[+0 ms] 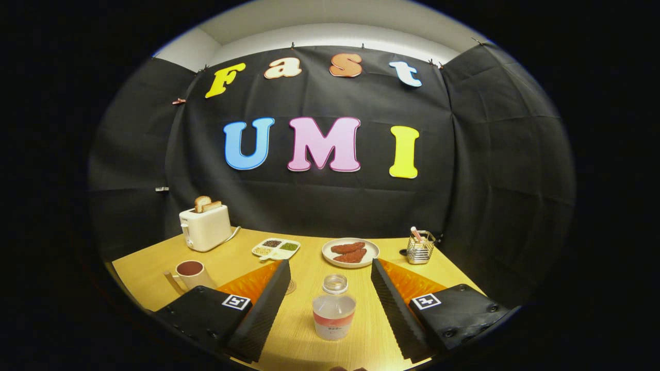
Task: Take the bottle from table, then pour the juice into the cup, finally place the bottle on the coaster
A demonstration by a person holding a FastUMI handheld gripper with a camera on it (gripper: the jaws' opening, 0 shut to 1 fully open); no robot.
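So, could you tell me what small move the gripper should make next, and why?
Probably close the fingers on the bottle: the gripper is open, the bottle stands upright on the table between its fingers, and neither finger touches it.

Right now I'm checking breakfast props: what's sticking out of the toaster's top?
Two browned bread slices stand in the slots of the toaster, upper halves showing; their lower halves are hidden inside. The gripper is open, fingers either side of the bottle.

Bottle point(333, 309): label print too small to read. Square coded tags on claw point(330, 281) bodies, no legible characters. Claw fingers spread wide, bottle between, untouched.
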